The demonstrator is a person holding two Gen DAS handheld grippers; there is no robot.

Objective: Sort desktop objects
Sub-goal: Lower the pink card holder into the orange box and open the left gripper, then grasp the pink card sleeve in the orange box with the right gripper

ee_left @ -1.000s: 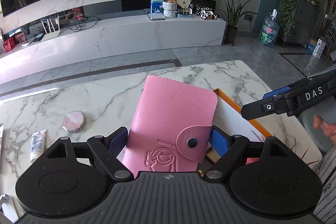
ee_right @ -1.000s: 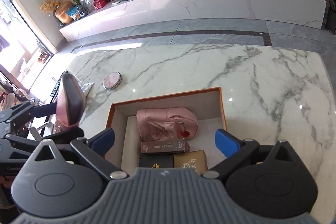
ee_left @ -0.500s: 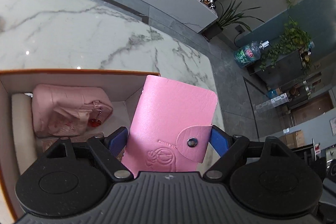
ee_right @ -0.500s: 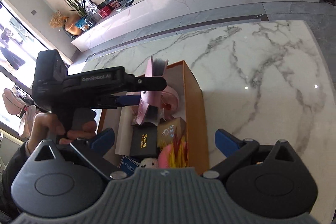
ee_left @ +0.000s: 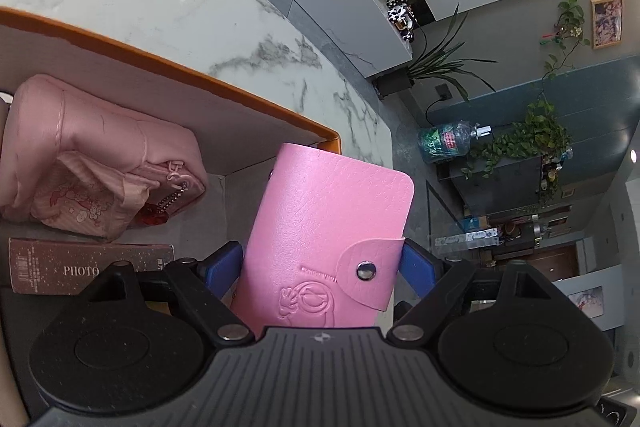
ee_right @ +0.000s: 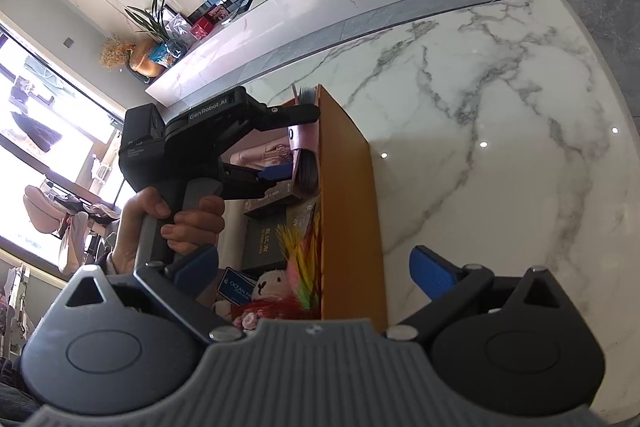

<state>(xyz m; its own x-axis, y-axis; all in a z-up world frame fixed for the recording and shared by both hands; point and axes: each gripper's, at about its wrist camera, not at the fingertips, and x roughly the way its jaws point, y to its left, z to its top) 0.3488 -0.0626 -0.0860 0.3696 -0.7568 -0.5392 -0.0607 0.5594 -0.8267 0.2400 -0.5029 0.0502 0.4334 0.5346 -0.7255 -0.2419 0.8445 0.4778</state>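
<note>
The left gripper (ee_left: 322, 267) pinches a pink card holder (ee_left: 328, 227) between its blue pads, holding it upright inside the orange-rimmed box (ee_left: 224, 83) on the marble table (ee_right: 500, 107), against the box's wall. A pink pouch (ee_left: 88, 163) and a brown photo box (ee_left: 88, 265) lie in the box. The right gripper (ee_right: 316, 267) is spread and empty, above the box's edge.

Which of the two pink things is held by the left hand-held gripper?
The flat pink card wallet with a snap button; the soft pink pouch lies loose in the box.
</note>
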